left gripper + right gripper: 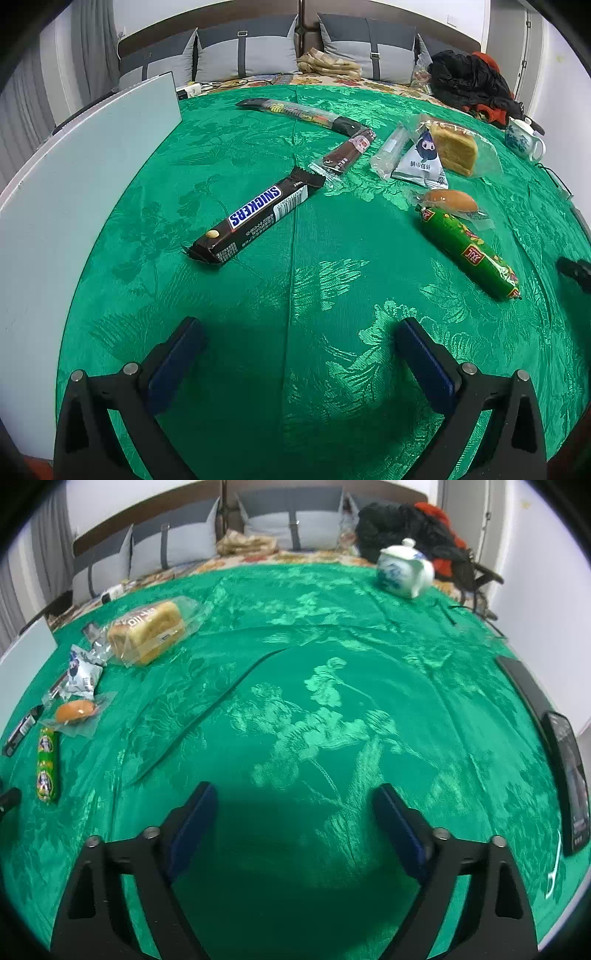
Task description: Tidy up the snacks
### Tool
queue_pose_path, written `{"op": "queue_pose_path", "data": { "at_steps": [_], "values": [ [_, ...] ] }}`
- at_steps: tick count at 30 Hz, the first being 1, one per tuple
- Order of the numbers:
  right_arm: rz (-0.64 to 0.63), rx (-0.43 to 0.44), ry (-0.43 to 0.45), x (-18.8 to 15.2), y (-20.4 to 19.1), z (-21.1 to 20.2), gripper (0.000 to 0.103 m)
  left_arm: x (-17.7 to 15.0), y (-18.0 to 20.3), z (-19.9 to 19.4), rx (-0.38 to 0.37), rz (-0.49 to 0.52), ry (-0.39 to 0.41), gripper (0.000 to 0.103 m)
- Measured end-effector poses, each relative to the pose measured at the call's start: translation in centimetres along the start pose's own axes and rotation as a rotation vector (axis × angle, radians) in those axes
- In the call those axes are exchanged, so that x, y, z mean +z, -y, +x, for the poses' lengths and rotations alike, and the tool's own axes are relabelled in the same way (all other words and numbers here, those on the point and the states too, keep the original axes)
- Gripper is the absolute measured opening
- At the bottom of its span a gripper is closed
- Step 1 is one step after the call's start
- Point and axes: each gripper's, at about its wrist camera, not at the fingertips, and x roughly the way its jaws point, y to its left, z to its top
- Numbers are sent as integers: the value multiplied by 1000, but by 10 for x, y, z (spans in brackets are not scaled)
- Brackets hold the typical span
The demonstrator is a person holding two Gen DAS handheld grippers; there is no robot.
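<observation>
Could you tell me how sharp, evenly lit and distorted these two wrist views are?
Left wrist view: sharp, Snickers bar lettering readable, strong fisheye bending, dark corners. Right wrist view: softer, teapot slightly blurred, sheen on the green tablecloth, gripper shadow at the bottom.

Even indoor light; sheen on the green cloth (295,258); strong fisheye bending; dark vignetted corners

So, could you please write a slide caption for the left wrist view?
Open left gripper hovers over green tablecloth; Snickers bar, green sausage and other wrapped snacks lie ahead.
</observation>
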Motion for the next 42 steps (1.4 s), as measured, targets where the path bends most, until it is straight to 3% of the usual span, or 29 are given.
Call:
{"op": "queue_pose_path", "data": {
  "at_steps": [4,7,9,42],
  "values": [
    [-9,3,-83,43,5,28,92,1,0,0,0,-1,0,103],
    [9,-7,-23,56,7,41,94,0,0,0,-1,0,0,103],
    [-2,3,8,56,6,43,96,1,0,-1,-1,0,0,103],
    [-2,1,7,56,6,44,97,1,-1,-1,1,-2,0,103]
  ]
}}
